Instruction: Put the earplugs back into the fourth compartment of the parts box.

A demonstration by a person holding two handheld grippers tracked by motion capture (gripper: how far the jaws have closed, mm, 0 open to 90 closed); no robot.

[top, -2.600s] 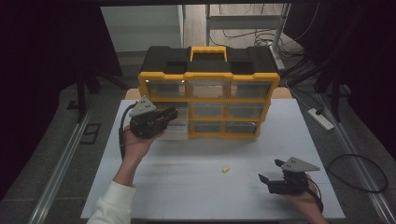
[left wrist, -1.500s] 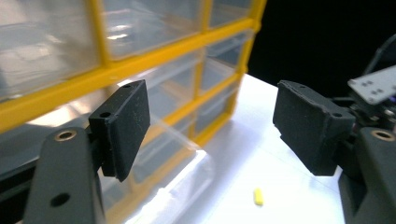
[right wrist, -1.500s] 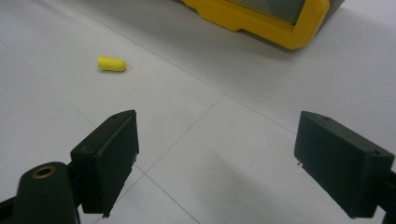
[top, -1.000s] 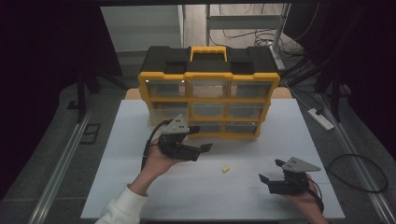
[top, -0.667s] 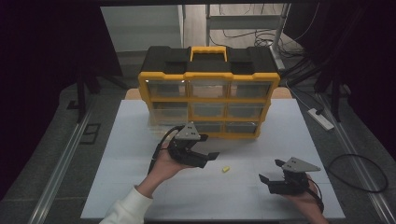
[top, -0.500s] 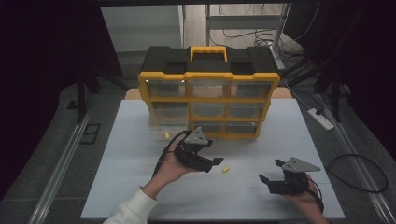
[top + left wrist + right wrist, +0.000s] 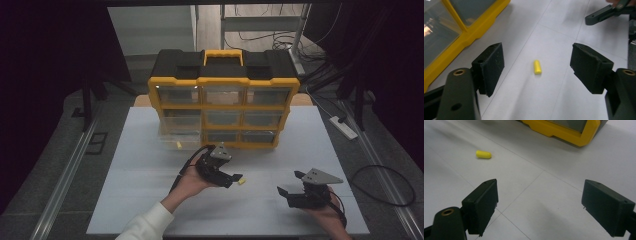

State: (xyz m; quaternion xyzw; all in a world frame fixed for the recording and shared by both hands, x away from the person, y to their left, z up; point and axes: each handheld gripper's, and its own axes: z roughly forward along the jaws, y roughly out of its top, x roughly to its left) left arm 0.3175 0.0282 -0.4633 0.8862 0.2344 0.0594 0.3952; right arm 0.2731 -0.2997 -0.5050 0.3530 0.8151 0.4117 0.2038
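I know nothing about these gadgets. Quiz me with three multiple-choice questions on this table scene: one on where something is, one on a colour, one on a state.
1. Where does the small yellow piece lie?
A. On the white table, in front of the left gripper
B. On top of the drawer box
C. Between the right gripper's jaws

2. What colour is the frame of the drawer box?
A. Red
B. Yellow
C. Green

3. How do the jaws of the left gripper stand?
A. Shut on the piece
B. Shut on nothing
C. Open, either side of the piece, not touching it

Answers:
1 A: the left gripper view shows it lying on the table ahead of the jaws.
2 B: the high view shows yellow edges around the drawers, with a black top.
3 C: bare table shows on both sides of the piece.
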